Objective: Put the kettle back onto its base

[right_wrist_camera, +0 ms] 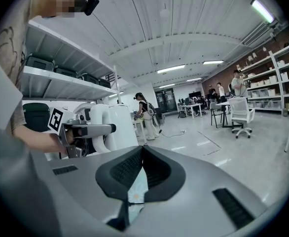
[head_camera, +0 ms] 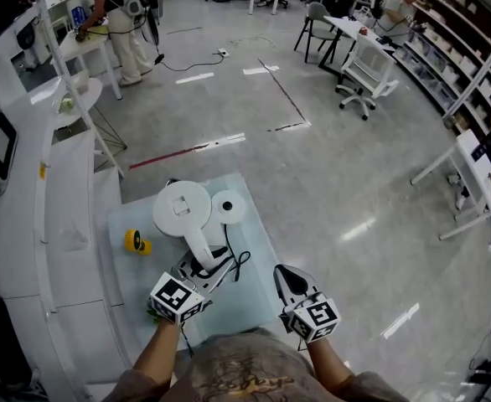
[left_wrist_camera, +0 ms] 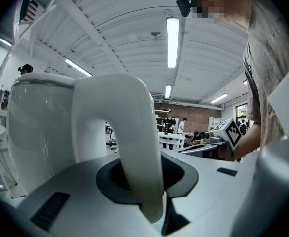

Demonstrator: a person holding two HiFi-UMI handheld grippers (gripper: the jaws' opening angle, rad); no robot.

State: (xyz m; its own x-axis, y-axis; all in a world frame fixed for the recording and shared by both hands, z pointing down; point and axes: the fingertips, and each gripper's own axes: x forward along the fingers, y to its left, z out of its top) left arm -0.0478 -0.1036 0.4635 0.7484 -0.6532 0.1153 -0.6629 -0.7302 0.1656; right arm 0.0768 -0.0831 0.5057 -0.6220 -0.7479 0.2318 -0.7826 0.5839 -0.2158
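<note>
Kettle handle (left_wrist_camera: 134,142) I'm clamping in my left gripper (head_camera: 202,268), base (head_camera: 227,207) just beside.
Smooth, rigid, probably weighty kettle (head_camera: 181,208), so I'm gripping its handle only; right gripper (head_camera: 284,275) closed, empty.

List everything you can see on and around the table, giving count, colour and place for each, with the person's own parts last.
rounded white plastic kettle: one, white, over the table's far part, left of the base, held by its handle
round white kettle base: one, white, on the table, nothing on it
black cord: one, black, on the table, nearer the person than the base
small yellow object: one, yellow, at the table's left side
pale blue table: one, pale blue, in front of the person
white swivel chair: one, white, far right of the floor
left claw: one, grey, shut on the kettle's handle
right claw: one, grey, shut, empty, at the table's right edge
</note>
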